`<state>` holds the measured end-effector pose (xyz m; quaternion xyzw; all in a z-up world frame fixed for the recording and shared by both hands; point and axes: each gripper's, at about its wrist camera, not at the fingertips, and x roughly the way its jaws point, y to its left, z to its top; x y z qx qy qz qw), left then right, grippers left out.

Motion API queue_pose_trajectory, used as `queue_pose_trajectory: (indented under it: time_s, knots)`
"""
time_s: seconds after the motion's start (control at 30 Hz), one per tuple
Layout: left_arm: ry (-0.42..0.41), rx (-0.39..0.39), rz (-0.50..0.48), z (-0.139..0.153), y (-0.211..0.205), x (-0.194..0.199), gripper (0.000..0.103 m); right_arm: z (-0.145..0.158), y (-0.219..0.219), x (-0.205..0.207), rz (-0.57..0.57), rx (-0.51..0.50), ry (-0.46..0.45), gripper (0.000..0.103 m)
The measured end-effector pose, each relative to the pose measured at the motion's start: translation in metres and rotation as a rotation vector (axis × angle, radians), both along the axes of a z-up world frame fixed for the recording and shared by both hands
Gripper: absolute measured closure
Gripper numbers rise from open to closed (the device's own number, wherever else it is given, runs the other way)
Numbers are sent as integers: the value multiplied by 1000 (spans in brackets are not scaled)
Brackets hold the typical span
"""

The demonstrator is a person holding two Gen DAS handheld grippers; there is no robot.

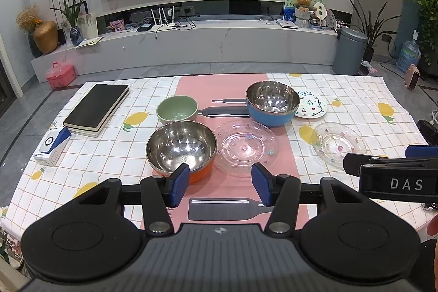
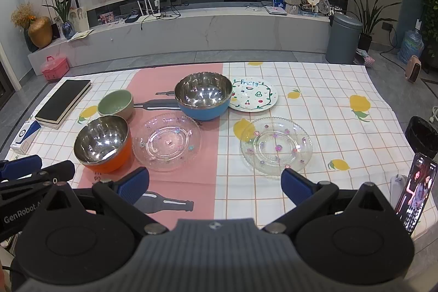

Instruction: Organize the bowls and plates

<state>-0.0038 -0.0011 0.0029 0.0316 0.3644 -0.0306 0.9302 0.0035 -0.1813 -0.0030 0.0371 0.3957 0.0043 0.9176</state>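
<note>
On the checked tablecloth stand an orange steel bowl [image 1: 180, 148] [image 2: 102, 145], a green bowl [image 1: 177, 110] [image 2: 115, 103] behind it and a blue steel bowl [image 1: 272, 103] [image 2: 203, 96]. Two clear glass plates lie flat, one mid-table [image 1: 245, 147] [image 2: 167, 141], one to the right [image 1: 336, 142] [image 2: 276, 145]. A white "Fruity" plate [image 1: 312, 103] [image 2: 253, 95] lies beside the blue bowl. My left gripper [image 1: 220, 184] is open and empty, near the orange bowl. My right gripper [image 2: 215, 184] is open and empty, just before the right glass plate.
A black book [image 1: 95, 106] [image 2: 63, 101] and a small blue-white box [image 1: 52, 145] [image 2: 24, 137] lie at the table's left. A phone [image 2: 414, 193] stands propped at the right front edge. A pink runner [image 1: 224, 89] crosses the table.
</note>
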Motion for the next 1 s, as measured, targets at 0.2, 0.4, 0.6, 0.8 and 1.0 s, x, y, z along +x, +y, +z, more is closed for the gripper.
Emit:
queue_pose_trajectory:
  time_s: [0.2, 0.4, 0.6, 0.8, 1.0]
  knots:
    - [1, 2, -1, 1, 0, 0, 41, 1, 0, 0, 0, -1, 1, 3]
    - [3, 1, -3, 0, 0, 0, 41, 1, 1, 0, 4, -3, 3, 3]
    - [5, 0, -4, 3, -2, 1, 41, 1, 1, 0, 5, -2, 7, 3]
    - [6, -1, -5, 3, -2, 1, 41, 0, 2, -1, 9, -4, 8, 3]
    - [6, -1, -4, 2, -2, 0, 41, 0, 2, -1, 7, -2, 10, 3]
